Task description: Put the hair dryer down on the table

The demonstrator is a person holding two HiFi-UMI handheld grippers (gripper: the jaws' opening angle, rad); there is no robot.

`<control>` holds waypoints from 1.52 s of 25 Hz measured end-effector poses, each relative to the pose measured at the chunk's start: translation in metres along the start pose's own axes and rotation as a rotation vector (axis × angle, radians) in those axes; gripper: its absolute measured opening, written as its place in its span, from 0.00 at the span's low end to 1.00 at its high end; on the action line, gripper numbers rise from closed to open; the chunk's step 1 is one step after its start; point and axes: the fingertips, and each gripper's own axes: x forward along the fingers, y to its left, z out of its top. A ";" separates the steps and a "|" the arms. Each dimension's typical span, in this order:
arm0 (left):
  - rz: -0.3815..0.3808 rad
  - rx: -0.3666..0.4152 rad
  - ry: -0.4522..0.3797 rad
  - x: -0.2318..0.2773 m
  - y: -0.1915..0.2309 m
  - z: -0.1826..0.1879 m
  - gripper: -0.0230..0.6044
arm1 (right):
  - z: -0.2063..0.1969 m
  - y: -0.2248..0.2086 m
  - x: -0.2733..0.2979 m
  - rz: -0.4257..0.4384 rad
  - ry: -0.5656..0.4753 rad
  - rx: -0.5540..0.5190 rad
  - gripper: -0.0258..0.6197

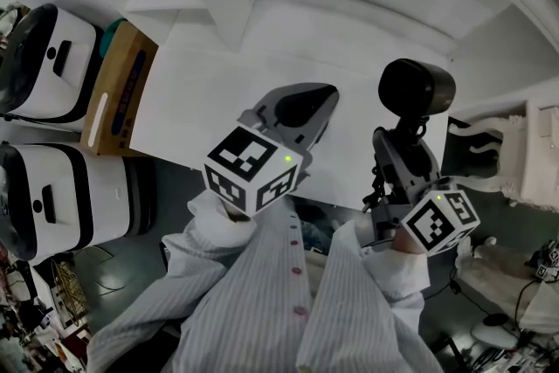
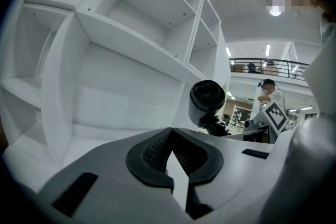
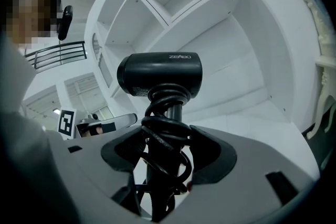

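Holding dryer [image 3: 160, 74] upright in right gripper [image 3: 167, 149], barrel on top and lying crosswise, handle pointing down into the jaws. Clamped on the handle through the coiled cord [image 3: 163, 128], so the grip pins the loose cable too and nothing dangles to snag. Gripping low on the handle leaves the barrel clear and in sight of the gripper camera.

From the head view: dryer [image 1: 417, 87] up in the air over the right end of the table [image 1: 218, 92], close to its near edge, not resting on anything. Right gripper [image 1: 402, 157] under it, reaching in from the near side. Probably carried high to clear the table edge before lowering.

Left gripper [image 2: 170, 152] empty, pads closed tip to tip with only a wedge of gap behind them. Parked over the near middle of the table [image 1: 306, 105], left of the dryer and apart from it; looks idle, kept out of the drop zone.

Bare tabletop under and far of both grippers, so plenty of landing room. Shelves [image 2: 131, 34] along the far side, box [image 1: 118, 87] off the left end, well apart.

Judgement: put-down not yet done. Next: lower and tip the barrel onto the top before letting go, since a dryer stood on its cord-wrapped handle would likely topple.
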 end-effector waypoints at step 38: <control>0.045 -0.153 0.190 0.004 0.049 -0.108 0.05 | -0.149 -0.067 0.051 -0.169 0.370 0.063 0.43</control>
